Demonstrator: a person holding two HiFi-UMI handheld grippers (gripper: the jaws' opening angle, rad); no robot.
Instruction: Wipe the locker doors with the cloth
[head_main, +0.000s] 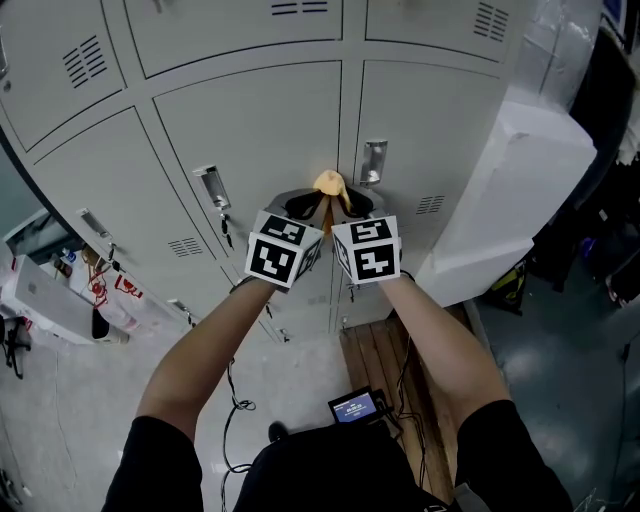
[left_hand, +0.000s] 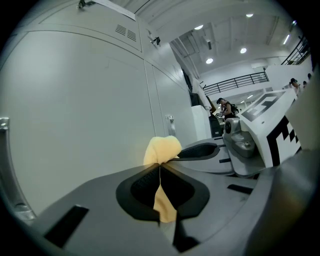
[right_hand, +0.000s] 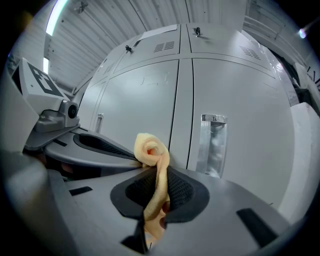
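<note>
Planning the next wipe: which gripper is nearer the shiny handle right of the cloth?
Right. The right gripper, shut on the cloth, is just left of the handle; the left gripper, also on the cloth, is farther left, beyond it.

- Most of the soft yellow cloth (head_main: 329, 183) is squeezed out of sight inside the left gripper (left_hand: 160, 164) and right gripper (right_hand: 159, 170)
- The pale grey metal locker doors (head_main: 250, 130) run off the 12 o'clock edge
- The small black screen (head_main: 353, 406) at 6 o'clock: print too small to read

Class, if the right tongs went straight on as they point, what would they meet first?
Probably the locker door; the yellow cloth in the right tongs would touch first. Depth unclear.
</note>
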